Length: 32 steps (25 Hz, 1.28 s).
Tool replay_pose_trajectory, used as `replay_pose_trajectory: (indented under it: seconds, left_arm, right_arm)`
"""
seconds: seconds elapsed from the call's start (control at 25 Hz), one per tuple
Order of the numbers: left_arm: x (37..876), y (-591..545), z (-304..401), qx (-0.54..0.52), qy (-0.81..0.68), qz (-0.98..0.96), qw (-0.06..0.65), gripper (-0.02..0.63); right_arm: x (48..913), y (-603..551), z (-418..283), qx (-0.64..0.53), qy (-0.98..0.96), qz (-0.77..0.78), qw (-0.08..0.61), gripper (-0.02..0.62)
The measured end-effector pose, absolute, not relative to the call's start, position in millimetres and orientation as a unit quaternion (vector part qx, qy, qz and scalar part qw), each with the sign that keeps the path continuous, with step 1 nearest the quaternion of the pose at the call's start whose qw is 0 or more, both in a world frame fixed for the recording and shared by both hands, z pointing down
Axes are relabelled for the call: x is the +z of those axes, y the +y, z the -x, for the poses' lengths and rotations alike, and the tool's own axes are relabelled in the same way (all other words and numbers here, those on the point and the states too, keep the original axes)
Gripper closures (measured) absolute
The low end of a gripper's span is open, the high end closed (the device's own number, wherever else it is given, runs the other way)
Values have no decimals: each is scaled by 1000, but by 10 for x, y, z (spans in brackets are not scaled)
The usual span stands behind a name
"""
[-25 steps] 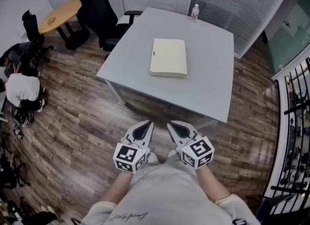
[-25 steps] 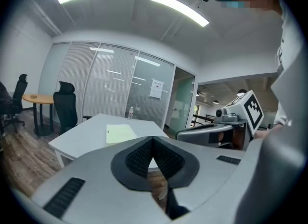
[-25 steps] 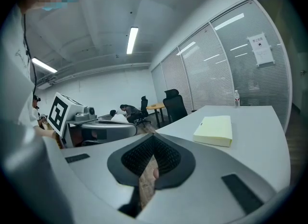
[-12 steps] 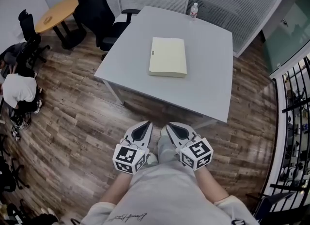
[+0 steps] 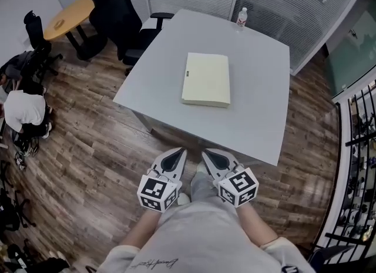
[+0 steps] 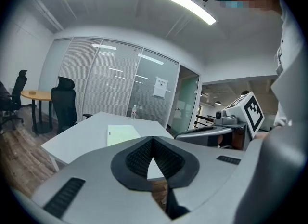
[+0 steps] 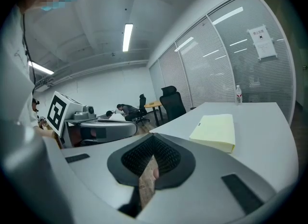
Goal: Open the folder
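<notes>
Folder (image 5: 206, 80) nearer; gripper views show left tool (image 6: 153, 140), right tool (image 7: 153, 139) closed

Right tongs (image 7: 153, 140) are seen closed, with nothing gripped. A closed yellow folder (image 7: 215, 130) is laid flat on the grey bench (image 7: 262, 124), ahead to the right, well apart. A bottle (image 7: 238, 94) is stood near the far edge.

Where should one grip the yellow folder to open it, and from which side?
Probably the top cover alone, at the near right corner of the folder, coming low from the near edge of the table. It lies flat and closed, so only a thin edge is offered. The dark tag by its left edge may mark the spine; that is uncertain.
</notes>
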State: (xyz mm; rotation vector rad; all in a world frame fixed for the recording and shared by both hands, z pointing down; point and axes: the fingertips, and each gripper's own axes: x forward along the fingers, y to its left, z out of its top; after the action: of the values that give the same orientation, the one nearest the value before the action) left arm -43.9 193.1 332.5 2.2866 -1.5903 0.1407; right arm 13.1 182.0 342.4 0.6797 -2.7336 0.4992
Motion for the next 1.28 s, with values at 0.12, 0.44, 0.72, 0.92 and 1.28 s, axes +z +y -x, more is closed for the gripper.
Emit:
replay_pose_trajectory:
  seconds: [0.12,0.44,0.72,0.92,1.28]
  left_arm:
    - [3306,1641,465,50,-560,-809,172,597]
    - [3255,835,601,54,-577,-798,165,597]
    - [3231,452,621,52,-594,-785,165,597]
    - [3286,332,648,55,-599,-781,169,597]
    - [3267,161,676,60,-584,-792,169,597]
  right_arm:
    - [3430,1516,-101,174,-947,-232,140,575]
    - [3410,668,-26,173,-951,-218,138,575]
    - [3392,239,12,171,-956,-196,133,575]
    - [3428,82,9,173,-956,-198,129,575]
    - [3440,-49,15,182,-950,-220,127,575]
